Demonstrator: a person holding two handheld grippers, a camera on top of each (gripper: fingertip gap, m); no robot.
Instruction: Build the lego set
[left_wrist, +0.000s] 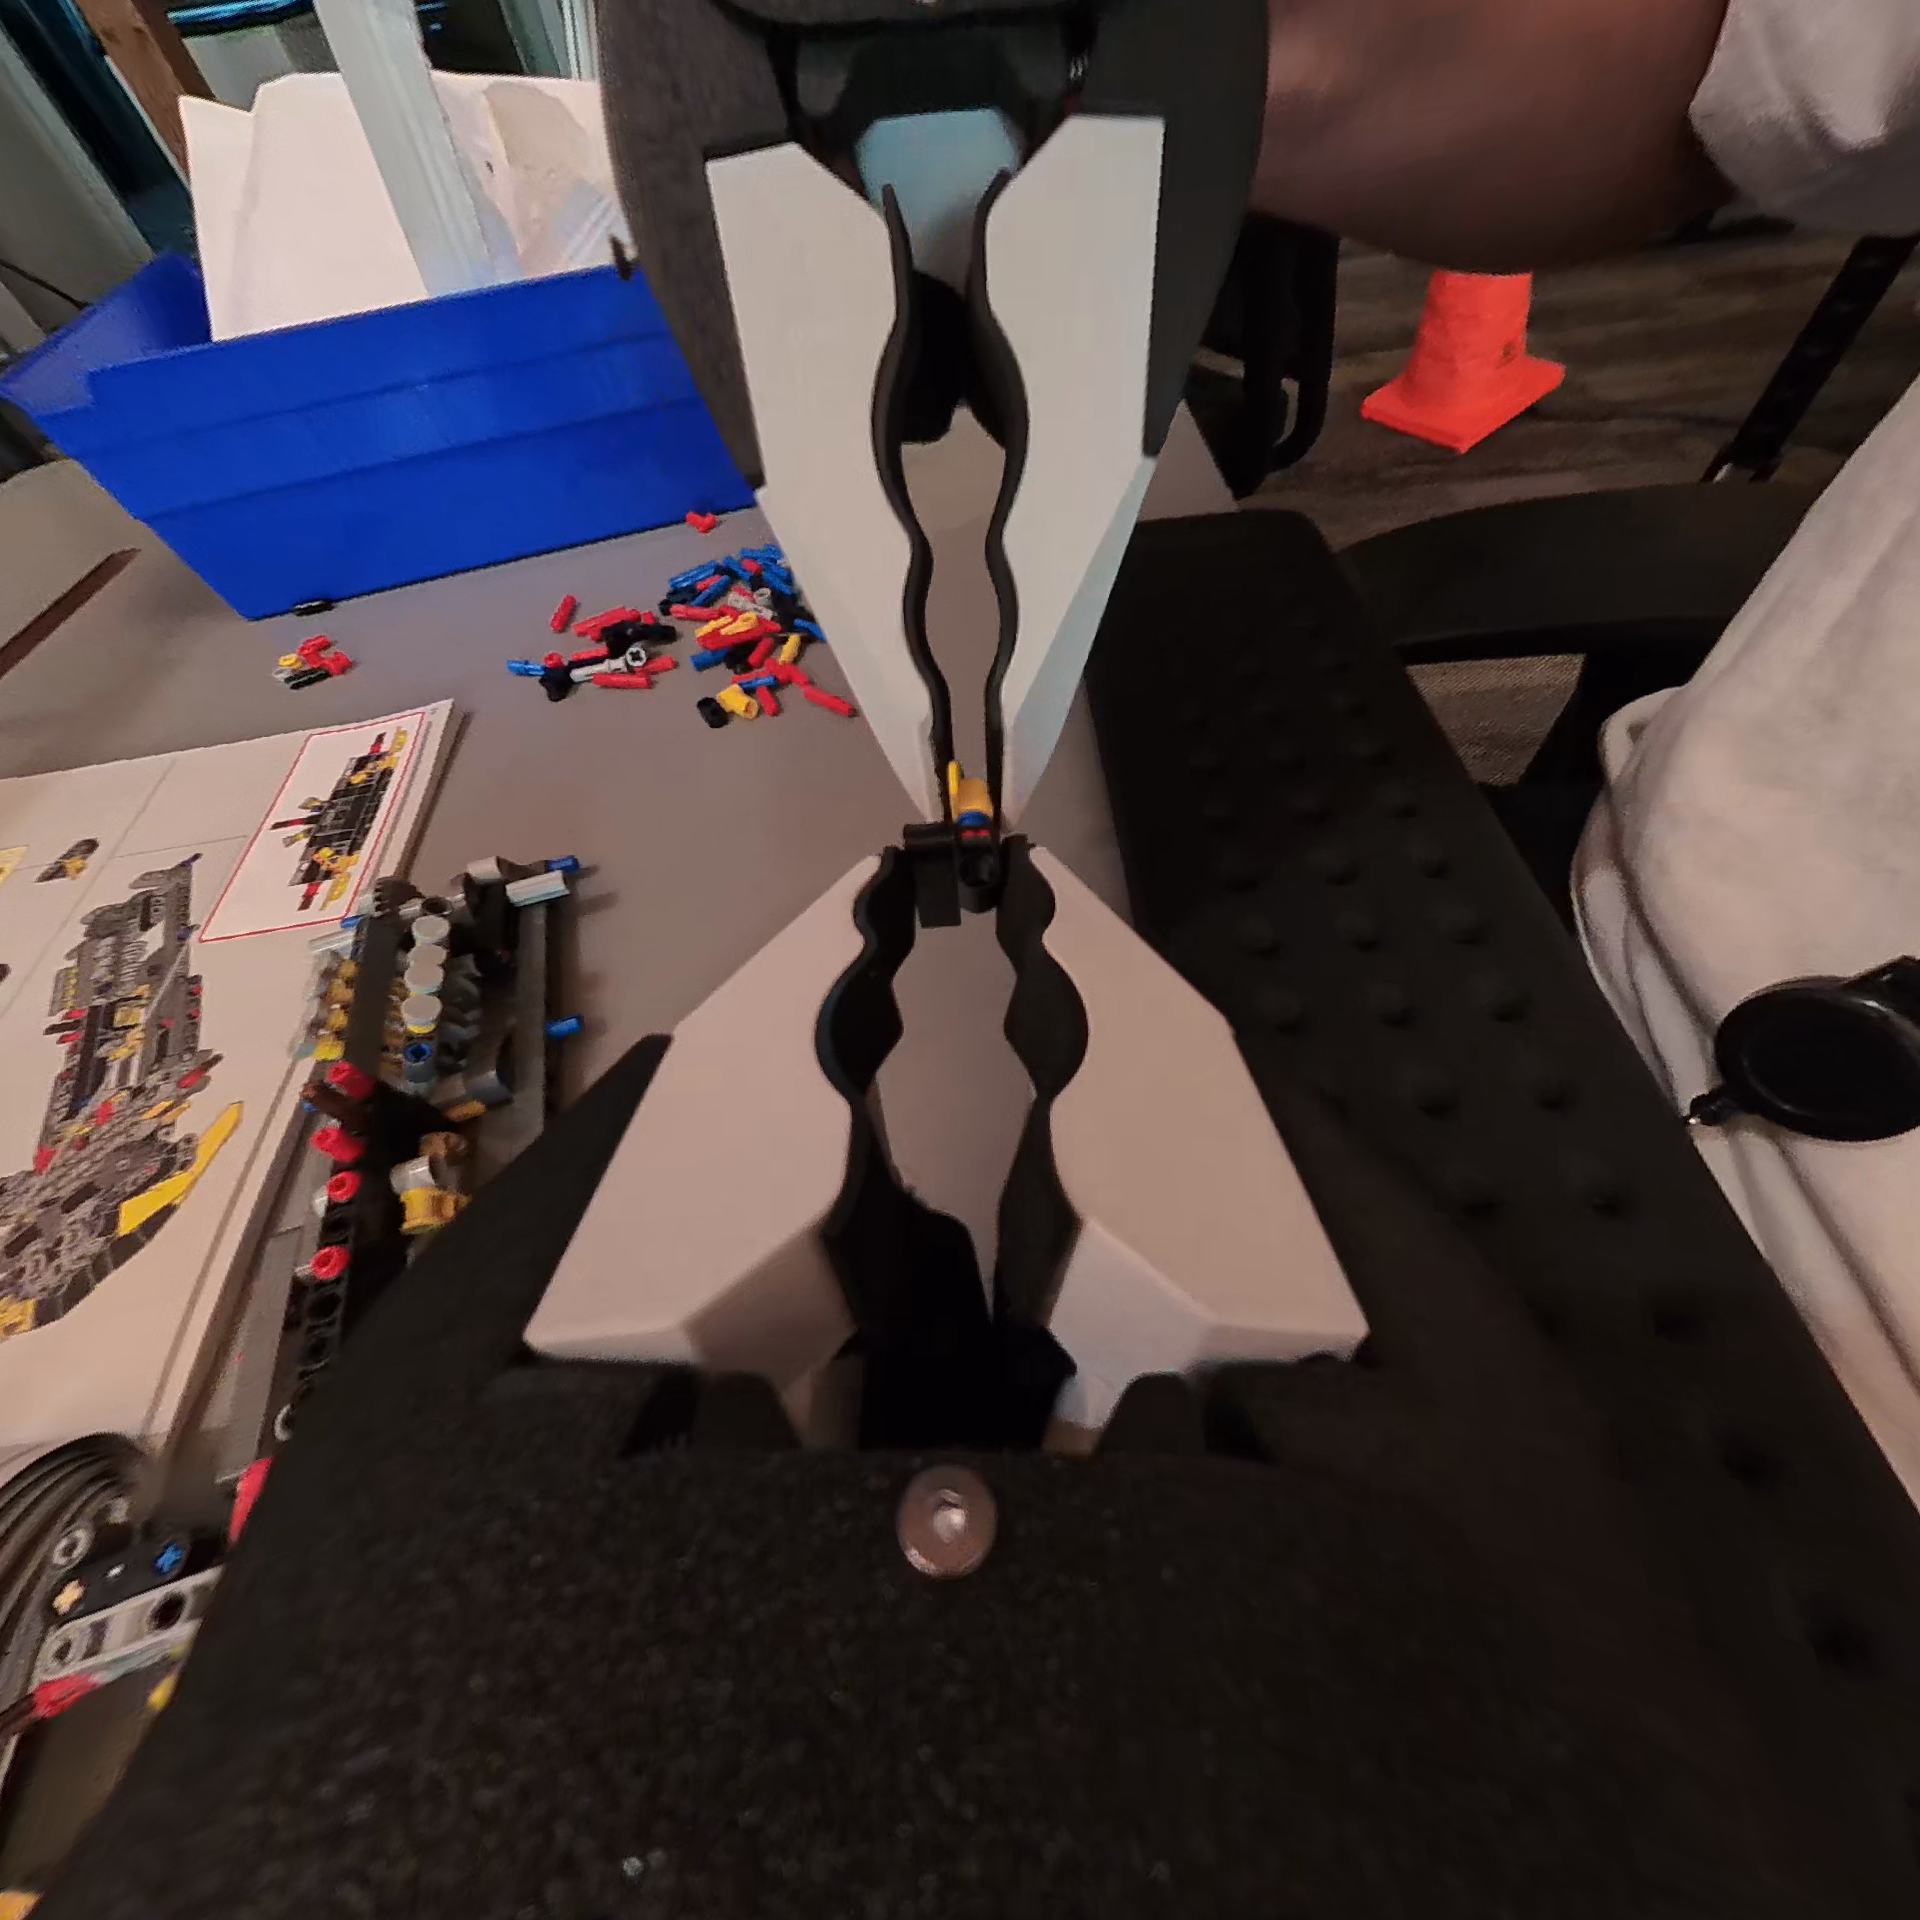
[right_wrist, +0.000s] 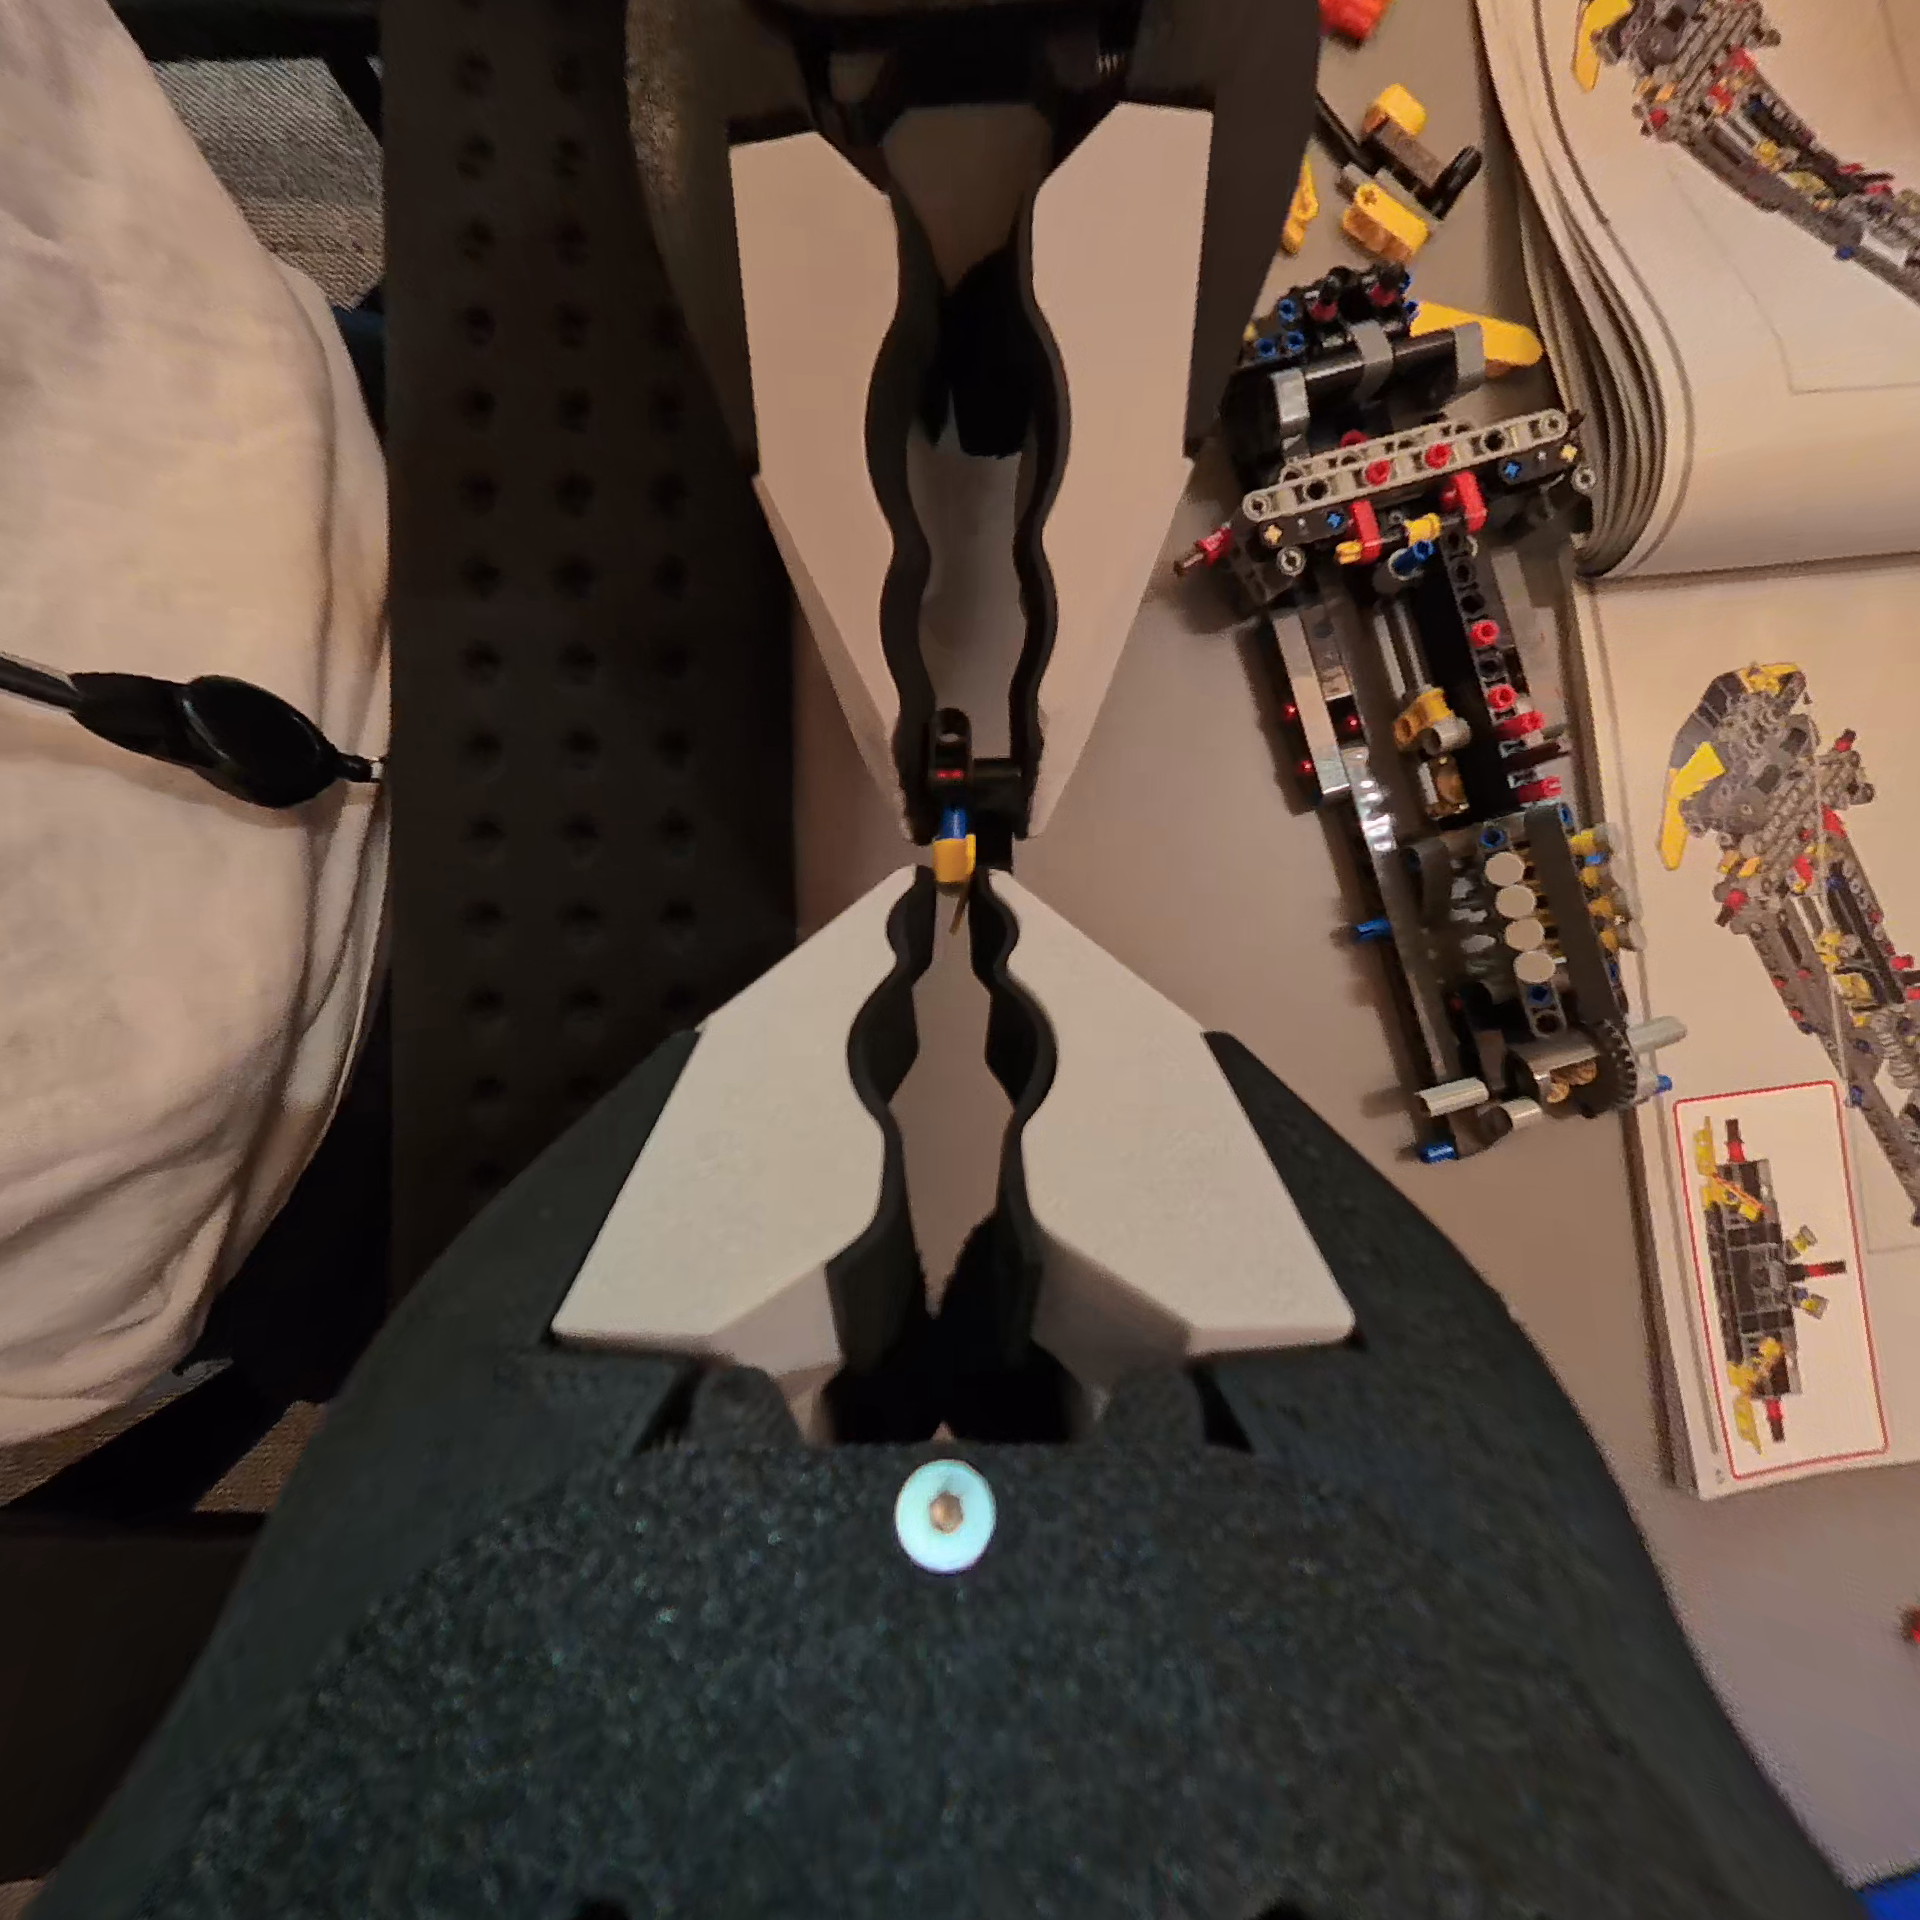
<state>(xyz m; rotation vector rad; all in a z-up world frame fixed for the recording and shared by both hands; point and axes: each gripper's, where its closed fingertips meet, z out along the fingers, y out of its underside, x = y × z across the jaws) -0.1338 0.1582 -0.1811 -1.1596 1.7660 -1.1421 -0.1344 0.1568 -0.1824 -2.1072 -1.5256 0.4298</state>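
Note:
My two grippers meet tip to tip in the air beside the table. In the left wrist view, my left gripper (left_wrist: 958, 864) is shut on a small black connector (left_wrist: 935, 883). My right gripper (left_wrist: 971, 808) comes in from above, shut on a small yellow piece (left_wrist: 975, 795) with a blue pin. In the right wrist view, my right gripper (right_wrist: 954, 881) holds the yellow piece (right_wrist: 951, 857), whose blue pin touches the black connector (right_wrist: 966, 771) in the left gripper (right_wrist: 971, 819). The part-built model (right_wrist: 1455, 727) lies on the table.
An open instruction booklet (right_wrist: 1766, 831) lies beside the model (left_wrist: 416, 1039). A pile of loose red, blue and yellow pins (left_wrist: 727, 634) lies before a blue bin (left_wrist: 395, 436). A black perforated chair arm (left_wrist: 1351, 883) is under the grippers. An orange cone (left_wrist: 1465, 353) stands on the floor. My left and right fingertips are right by each other.

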